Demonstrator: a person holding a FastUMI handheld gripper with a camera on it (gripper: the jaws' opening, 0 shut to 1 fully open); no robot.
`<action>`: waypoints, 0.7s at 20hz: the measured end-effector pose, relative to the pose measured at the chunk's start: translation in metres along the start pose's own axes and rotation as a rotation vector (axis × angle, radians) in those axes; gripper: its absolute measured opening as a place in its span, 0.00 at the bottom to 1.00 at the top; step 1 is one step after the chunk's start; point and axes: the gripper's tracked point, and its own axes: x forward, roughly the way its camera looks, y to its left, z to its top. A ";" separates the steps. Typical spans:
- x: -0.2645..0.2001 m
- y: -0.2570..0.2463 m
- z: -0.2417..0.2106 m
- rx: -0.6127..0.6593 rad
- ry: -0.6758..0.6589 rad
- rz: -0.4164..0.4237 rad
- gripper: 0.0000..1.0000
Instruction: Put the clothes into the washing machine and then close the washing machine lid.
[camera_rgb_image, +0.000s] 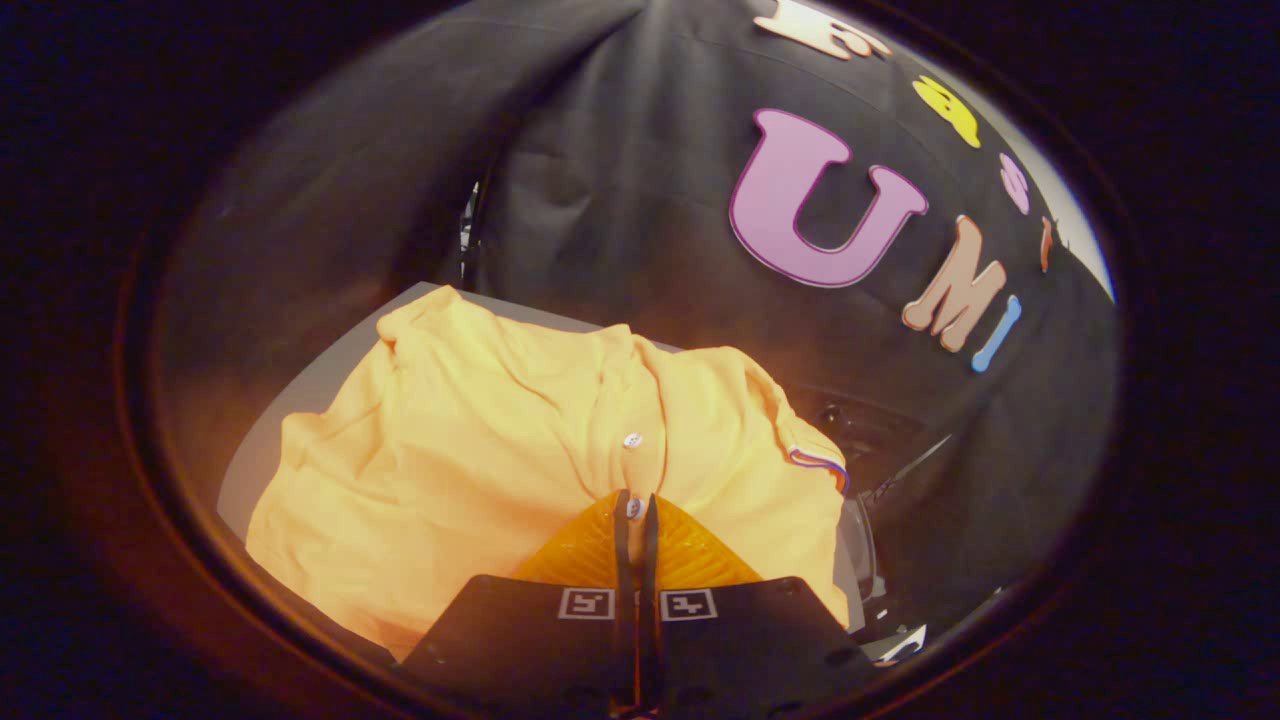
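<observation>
While the tool (635, 510) sits with its fingers drawn nearly together, only a thin slit between them, its tips are right at the button placket of the yellow polo shirt (470, 470); a fold of cloth may be pinched in that slit, but I cannot tell for sure from this angle. Shirt lies crumpled just ahead of the fingers and spreads to both sides of them, draped over a pale grey surface (330, 370) whose bare edge shows beyond the shirt on the left. That may be the counter or the machine top, unclear. Judgement on handling: light, soft, limp knit, no stiffness, so it will sag and trail from any one grab point and could drag or snag on an edge. Not fragile, not slippery; the fabric should bite well between the pads. A button (632, 440) just beyond the tips is hard and small, so avoid clamping on it. Best hold looks like the bunched double layer at the placket or the collar ridge, taking a thick fold, not a single thin layer. Striped sleeve cuff (818, 462) to the right is a weaker choice, since most of the shirt would hang loose.
</observation>
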 end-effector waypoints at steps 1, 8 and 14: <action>-0.005 0.001 -0.002 0.033 0.003 0.015 0.02; -0.059 -0.039 0.018 0.147 -0.068 0.074 0.02; -0.111 -0.089 0.027 0.139 -0.131 0.045 0.02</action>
